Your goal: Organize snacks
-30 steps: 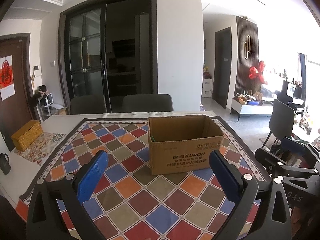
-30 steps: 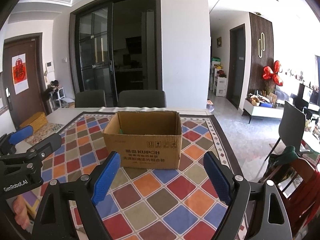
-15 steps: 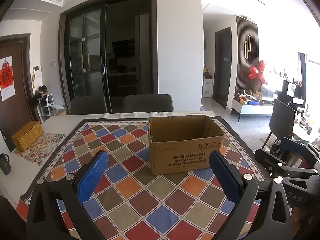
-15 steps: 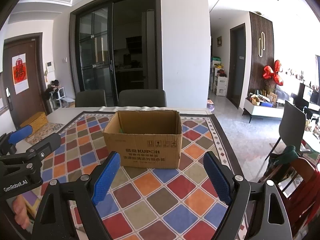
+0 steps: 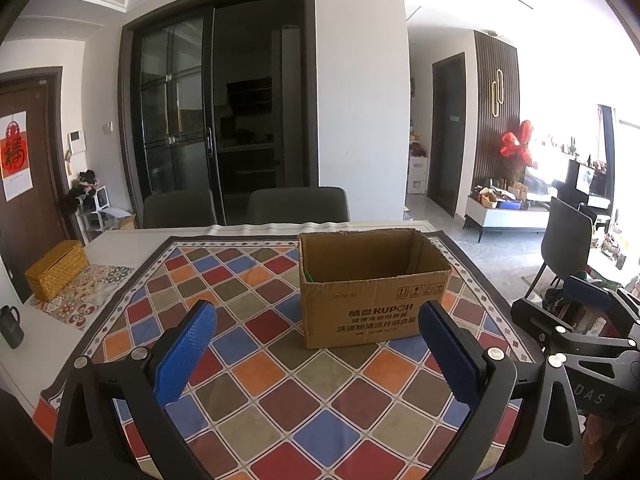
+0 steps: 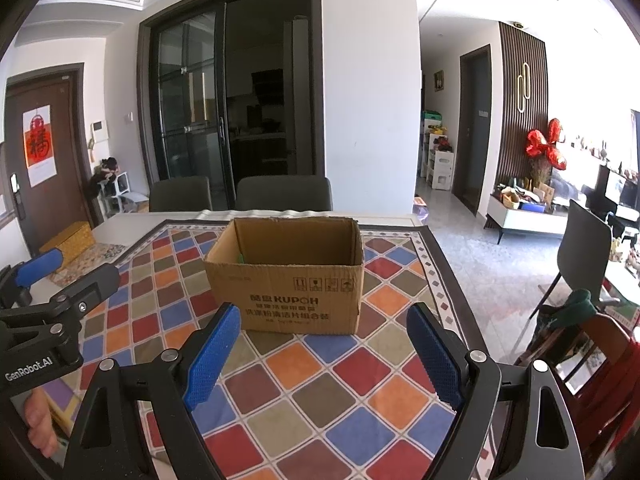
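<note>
Box (image 5: 372,304) brown cardboard, top open

An open cardboard box (image 5: 374,286) stands right of frame centre on the checkered cloth (image 5: 248,312) covering the surface. The left tongs (image 5: 318,352) spread wide and empty at the bottom, both blue pads short of the box. The right tongs (image 5: 576,312) show at the right edge. A woven yellow box (image 5: 56,270) sits at mid left.
</note>
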`<state>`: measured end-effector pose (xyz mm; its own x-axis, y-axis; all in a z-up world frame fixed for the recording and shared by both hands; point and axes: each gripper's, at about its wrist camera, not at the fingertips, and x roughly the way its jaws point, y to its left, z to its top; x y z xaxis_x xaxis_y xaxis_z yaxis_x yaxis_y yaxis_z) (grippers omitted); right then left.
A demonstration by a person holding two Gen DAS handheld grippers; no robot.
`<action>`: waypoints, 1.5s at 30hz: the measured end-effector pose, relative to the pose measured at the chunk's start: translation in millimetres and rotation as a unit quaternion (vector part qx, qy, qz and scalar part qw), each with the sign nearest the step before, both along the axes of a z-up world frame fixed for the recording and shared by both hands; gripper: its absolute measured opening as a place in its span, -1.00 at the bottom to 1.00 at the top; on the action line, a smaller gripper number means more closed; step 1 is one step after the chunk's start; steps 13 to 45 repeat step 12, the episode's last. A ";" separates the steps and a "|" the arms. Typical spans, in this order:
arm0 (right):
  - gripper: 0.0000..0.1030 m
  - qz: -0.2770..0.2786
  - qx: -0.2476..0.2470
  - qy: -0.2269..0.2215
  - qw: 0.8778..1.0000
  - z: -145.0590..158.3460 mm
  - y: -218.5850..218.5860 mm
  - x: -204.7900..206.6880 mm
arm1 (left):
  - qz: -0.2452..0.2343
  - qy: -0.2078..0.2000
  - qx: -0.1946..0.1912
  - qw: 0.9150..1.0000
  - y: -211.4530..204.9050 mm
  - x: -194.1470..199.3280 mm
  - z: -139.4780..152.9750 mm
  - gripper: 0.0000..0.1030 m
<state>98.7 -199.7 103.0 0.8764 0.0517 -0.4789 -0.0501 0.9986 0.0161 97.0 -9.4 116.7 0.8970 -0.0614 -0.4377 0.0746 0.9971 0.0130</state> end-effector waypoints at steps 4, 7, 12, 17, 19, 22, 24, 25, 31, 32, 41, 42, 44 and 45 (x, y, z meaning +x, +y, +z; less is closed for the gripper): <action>0.66 0.000 -0.001 0.000 1.000 -2.0 -0.7 0.6 | 0.000 -0.001 -0.002 1.000 3.5 -0.8 -2.0 0.99; 0.66 0.000 -0.001 0.002 1.000 -3.0 -0.5 0.6 | 0.000 -0.002 -0.002 1.000 4.5 -1.8 -3.2 1.00; 0.66 -0.001 -0.001 0.003 1.000 -5.5 -1.3 1.2 | 0.000 -0.002 -0.003 1.000 5.1 -1.1 -3.8 0.99; 0.66 -0.001 -0.001 0.003 1.000 -5.5 -1.3 1.2 | 0.000 -0.002 -0.003 1.000 5.1 -1.1 -3.8 0.99; 0.66 -0.001 -0.001 0.003 1.000 -5.5 -1.3 1.2 | 0.000 -0.002 -0.003 1.000 5.1 -1.1 -3.8 0.99; 0.66 -0.001 -0.001 0.003 1.000 -5.5 -1.3 1.2 | 0.000 -0.002 -0.003 1.000 5.1 -1.1 -3.8 0.99; 0.66 -0.001 -0.001 0.003 1.000 -5.5 -1.3 1.2 | 0.000 -0.002 -0.003 1.000 5.1 -1.1 -3.8 0.99; 0.66 -0.001 -0.001 0.003 1.000 -5.5 -1.3 1.2 | 0.000 -0.002 -0.003 1.000 5.1 -1.1 -3.8 0.99; 0.66 -0.001 -0.001 0.003 1.000 -5.5 -1.3 1.2 | 0.000 -0.002 -0.003 1.000 5.1 -1.1 -3.8 0.99; 0.66 -0.001 -0.001 0.003 1.000 -5.5 -1.3 1.2 | 0.000 -0.002 -0.003 1.000 5.1 -1.1 -3.8 0.99; 0.66 -0.001 -0.001 0.003 1.000 -5.5 -1.3 1.2 | 0.000 -0.002 -0.003 1.000 5.1 -1.1 -3.8 0.99; 0.66 -0.001 -0.001 0.003 1.000 -5.5 -1.3 1.2 | 0.000 -0.002 -0.003 1.000 5.1 -1.1 -3.8 0.99; 0.66 -0.001 -0.001 0.003 1.000 -5.5 -1.3 1.2 | 0.000 -0.002 -0.003 1.000 5.1 -1.1 -3.8 0.99; 0.66 -0.001 -0.001 0.003 1.000 -5.5 -1.3 1.2 | 0.000 -0.002 -0.003 1.000 5.1 -1.1 -3.8 0.99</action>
